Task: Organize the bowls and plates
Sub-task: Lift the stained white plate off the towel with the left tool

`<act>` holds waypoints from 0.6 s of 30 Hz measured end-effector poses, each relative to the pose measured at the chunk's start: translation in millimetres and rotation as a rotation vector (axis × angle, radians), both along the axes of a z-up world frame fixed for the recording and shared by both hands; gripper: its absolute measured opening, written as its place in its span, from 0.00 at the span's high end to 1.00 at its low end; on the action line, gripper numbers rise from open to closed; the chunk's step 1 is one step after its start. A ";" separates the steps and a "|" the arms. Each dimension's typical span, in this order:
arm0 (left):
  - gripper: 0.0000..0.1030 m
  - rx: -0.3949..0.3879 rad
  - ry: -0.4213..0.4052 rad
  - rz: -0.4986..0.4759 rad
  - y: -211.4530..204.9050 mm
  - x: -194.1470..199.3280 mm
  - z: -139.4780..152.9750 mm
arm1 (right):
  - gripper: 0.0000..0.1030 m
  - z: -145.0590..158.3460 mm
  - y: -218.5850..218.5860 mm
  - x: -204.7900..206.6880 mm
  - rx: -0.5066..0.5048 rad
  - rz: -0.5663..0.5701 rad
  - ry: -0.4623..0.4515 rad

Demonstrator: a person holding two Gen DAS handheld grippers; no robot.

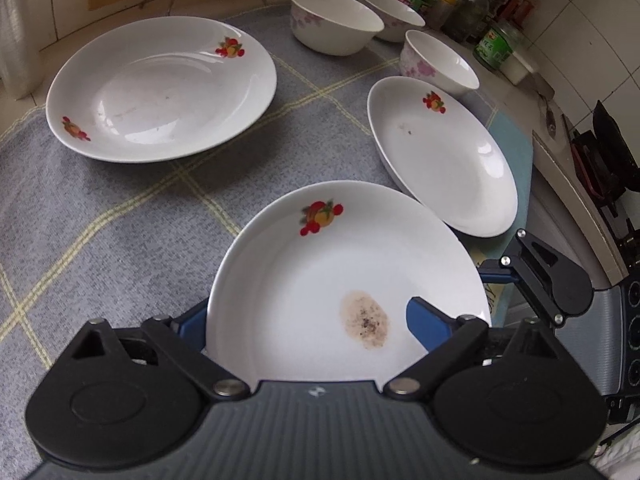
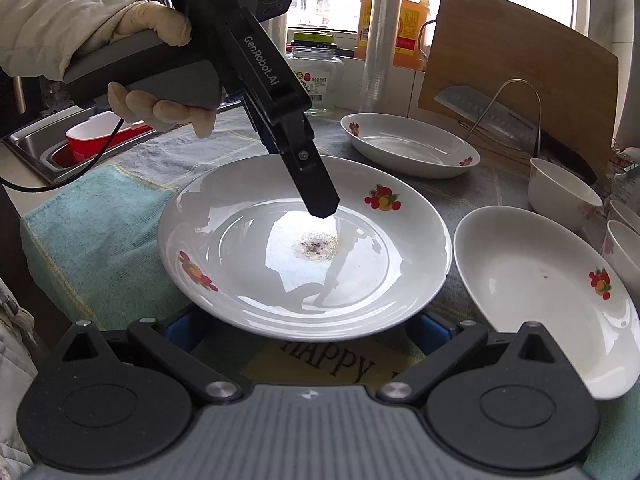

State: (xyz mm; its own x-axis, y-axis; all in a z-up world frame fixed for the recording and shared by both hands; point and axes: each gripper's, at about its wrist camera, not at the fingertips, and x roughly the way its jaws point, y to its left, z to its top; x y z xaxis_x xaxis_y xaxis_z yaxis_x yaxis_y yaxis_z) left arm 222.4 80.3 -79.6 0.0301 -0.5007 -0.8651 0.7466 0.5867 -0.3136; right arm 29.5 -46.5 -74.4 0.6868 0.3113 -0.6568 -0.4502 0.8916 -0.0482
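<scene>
The stained plate point(image 1: 348, 288) on the cloth is hiding your left gripper point(image 1: 308, 324)'s lower finger; its jaws are straddling the rim, grip unclear. Your right gripper point(image 2: 304, 330) is waiting open beneath the near rim.

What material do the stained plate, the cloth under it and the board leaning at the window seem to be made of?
Stained plate: probably glazed ceramic or porcelain; glossy white, mirror-like reflections, printed fruit motifs. It might also be melamine.
Cloth: woven fabric, matte grey with pale yellow lines; a fuzzy weave shows.
Board: likely wood or bamboo; brown, with a fine straight grain and a dull finish.
</scene>
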 end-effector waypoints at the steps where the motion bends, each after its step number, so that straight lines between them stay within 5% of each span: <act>1: 0.06 -0.001 0.001 -0.002 -0.4 0.1 -0.1 | 0.00 0.0 -0.6 0.8 0.003 0.003 0.004; 18: 0.07 -0.012 0.016 -0.020 -2.6 4.9 -3.7 | 0.00 0.1 -1.2 14.5 0.028 0.027 0.059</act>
